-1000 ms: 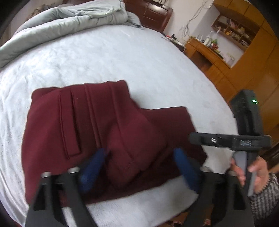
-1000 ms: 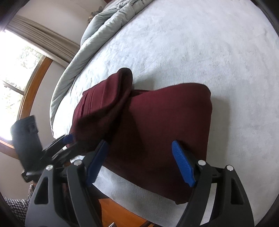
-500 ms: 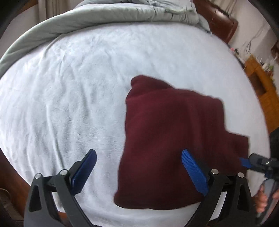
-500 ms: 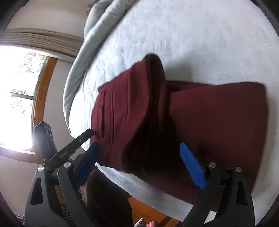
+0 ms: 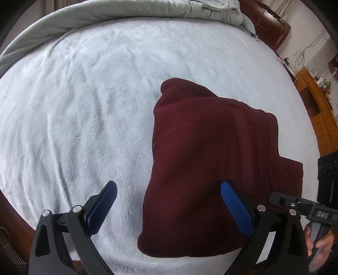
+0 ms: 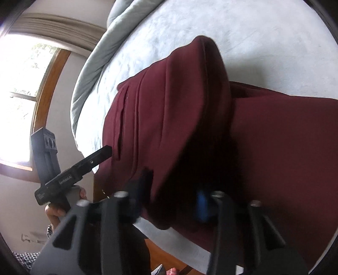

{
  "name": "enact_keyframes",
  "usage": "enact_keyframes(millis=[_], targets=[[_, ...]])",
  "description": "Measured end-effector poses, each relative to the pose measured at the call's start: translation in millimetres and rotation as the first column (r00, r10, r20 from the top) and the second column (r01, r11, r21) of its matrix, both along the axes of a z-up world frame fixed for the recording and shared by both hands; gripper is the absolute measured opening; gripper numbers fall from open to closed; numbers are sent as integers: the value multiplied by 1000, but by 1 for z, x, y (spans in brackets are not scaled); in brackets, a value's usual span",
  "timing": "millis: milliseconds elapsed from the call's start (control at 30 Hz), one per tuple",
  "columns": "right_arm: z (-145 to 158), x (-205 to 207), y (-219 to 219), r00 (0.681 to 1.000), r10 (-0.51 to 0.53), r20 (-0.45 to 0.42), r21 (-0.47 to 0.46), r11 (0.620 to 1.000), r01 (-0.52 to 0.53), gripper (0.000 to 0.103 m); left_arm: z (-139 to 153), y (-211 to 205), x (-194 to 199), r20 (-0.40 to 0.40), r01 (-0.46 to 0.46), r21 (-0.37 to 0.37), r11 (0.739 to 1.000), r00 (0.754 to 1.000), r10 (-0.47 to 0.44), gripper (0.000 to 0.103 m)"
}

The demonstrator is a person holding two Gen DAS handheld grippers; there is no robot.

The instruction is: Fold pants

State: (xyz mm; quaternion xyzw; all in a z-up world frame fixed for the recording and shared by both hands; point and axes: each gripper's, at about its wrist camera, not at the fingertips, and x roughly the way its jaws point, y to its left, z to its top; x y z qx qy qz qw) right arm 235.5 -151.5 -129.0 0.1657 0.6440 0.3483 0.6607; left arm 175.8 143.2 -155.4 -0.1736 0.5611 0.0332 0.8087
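Note:
Dark red pants (image 5: 202,160) lie folded in a thick bundle near the front edge of a pale blue bed (image 5: 88,101). My left gripper (image 5: 169,203) is open above the bed, its right finger over the bundle's near edge and its left finger over bare sheet. In the right wrist view my right gripper (image 6: 173,194) has its jaws close together on a raised fold of the pants (image 6: 169,118) at the bed's front edge. The left gripper's body (image 6: 69,175) shows there at the left, and the right gripper's body (image 5: 295,205) shows in the left wrist view.
A grey duvet (image 5: 126,14) is bunched along the far side of the bed. Dark wooden furniture (image 5: 272,27) and an orange-brown cabinet (image 5: 316,110) stand at the right. A window (image 6: 23,88) is on the left in the right wrist view.
My left gripper let go of the pants, pulled back and swung left. My right gripper moved in and closed on the raised fold of the pants.

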Motion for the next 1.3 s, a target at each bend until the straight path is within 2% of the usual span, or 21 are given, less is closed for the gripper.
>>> enact_keyframes(millis=[67, 167, 267, 400, 433, 500, 600, 700, 867, 1033, 1100, 1133, 1167, 1200, 1233, 1300], targets=[[7, -1, -5, 1000, -1, 12, 29, 1000, 1, 25, 2, 4, -3, 0, -12, -23, 1000, 1000, 12, 99], [24, -2, -20, 999, -19, 26, 90, 996, 17, 23, 7, 6, -5, 14, -19, -47, 999, 1000, 19, 99], [48, -5, -33, 996, -24, 92, 82, 996, 16, 23, 15, 4, -6, 35, -26, -74, 997, 999, 29, 99], [74, -8, -64, 985, -46, 164, 52, 998, 38, 21, 21, -11, 0, 49, 11, -79, 997, 999, -7, 99], [79, -8, -71, 982, -56, 178, 47, 998, 49, 17, 22, -16, 2, 52, 23, -77, 997, 998, -19, 99], [84, -8, -90, 982, -77, 172, 51, 996, 69, 16, 23, -30, 6, 53, 56, -75, 996, 997, -52, 99], [84, -13, -114, 980, -110, 164, 34, 994, 106, 16, 20, -52, 13, 50, 103, -72, 992, 994, -100, 99], [76, -21, -134, 979, -151, 138, 39, 988, 147, 15, 17, -71, 16, 45, 139, -25, 990, 989, -137, 99], [58, -36, -168, 968, -225, 110, 1, 974, 226, 15, 16, -88, 13, 46, 179, 9, 984, 983, -179, 99], [30, -42, -176, 966, -248, 69, -66, 965, 253, 15, 3, -97, 17, 15, 205, 7, 979, 979, -205, 99], [23, -41, -168, 973, -224, 49, -60, 972, 227, 25, -12, -99, 22, -13, 203, 15, 979, 979, -203, 100], [23, -40, -164, 978, -202, 44, -77, 976, 205, 38, -16, -98, 23, -21, 201, 15, 980, 980, -200, 100], [25, -39, -163, 981, -189, 43, -95, 977, 193, 56, -22, -96, 25, -32, 195, 1, 981, 980, -195, 100], [29, -38, -163, 982, -184, 47, -100, 977, 187, 65, -23, -93, 25, -38, 184, -28, 983, 982, -185, 100], [39, -34, -163, 980, -182, 74, -83, 979, 188, 69, -22, -89, 25, -36, 172, -57, 983, 984, -174, 100], [52, -22, -163, 976, -180, 125, -89, 977, 192, 70, -16, -86, 26, -32, 167, -72, 983, 985, -169, 99]])
